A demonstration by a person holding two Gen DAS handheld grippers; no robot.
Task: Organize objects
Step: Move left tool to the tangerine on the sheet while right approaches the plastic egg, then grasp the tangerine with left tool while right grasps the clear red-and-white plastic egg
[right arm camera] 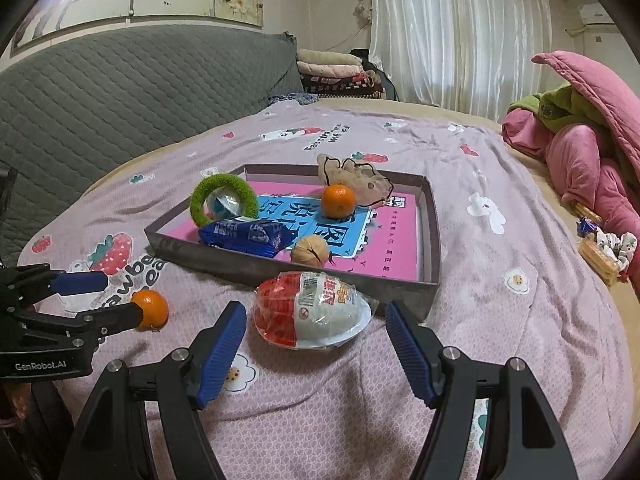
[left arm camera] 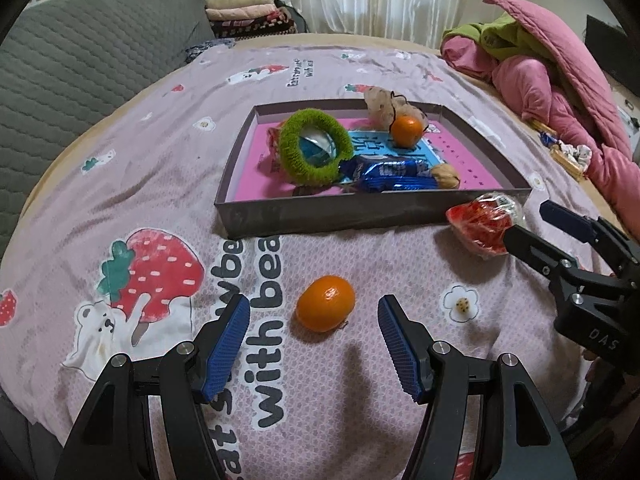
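Landmark: the shallow grey cardboard tray lined with a pink and blue printed sheet, lying on the bed's lilac strawberry-print cover.

Loose fruit: one small orange mandarin lies on the cover just in front of the tray's near wall, clear of it.

Loose packet: a red-and-white egg-shaped treat in clear crinkly wrap lies on the cover by the tray's near corner, very near its wall; contact cannot be told.

Already in tray: fuzzy green ring, blue foil snack packet, second mandarin, walnut, beige fabric bundle at the far wall.

Left claw: spread wide, empty, with the loose mandarin just ahead of its blue ribbed pads.

Right claw: spread wide, empty, the wrapped egg just ahead of its tips.

Handling, mandarin: likely light, round, soft-skinned; it may roll on the soft cover. Take it across its widest middle and squeeze gently.

Handling, egg: likely light, with a slick, crackly film over a hard shell. Pinch across the broad middle, not the loose wrap edge, or it may slip.

Step, as judged: both pieces remain to be lifted into the tray.
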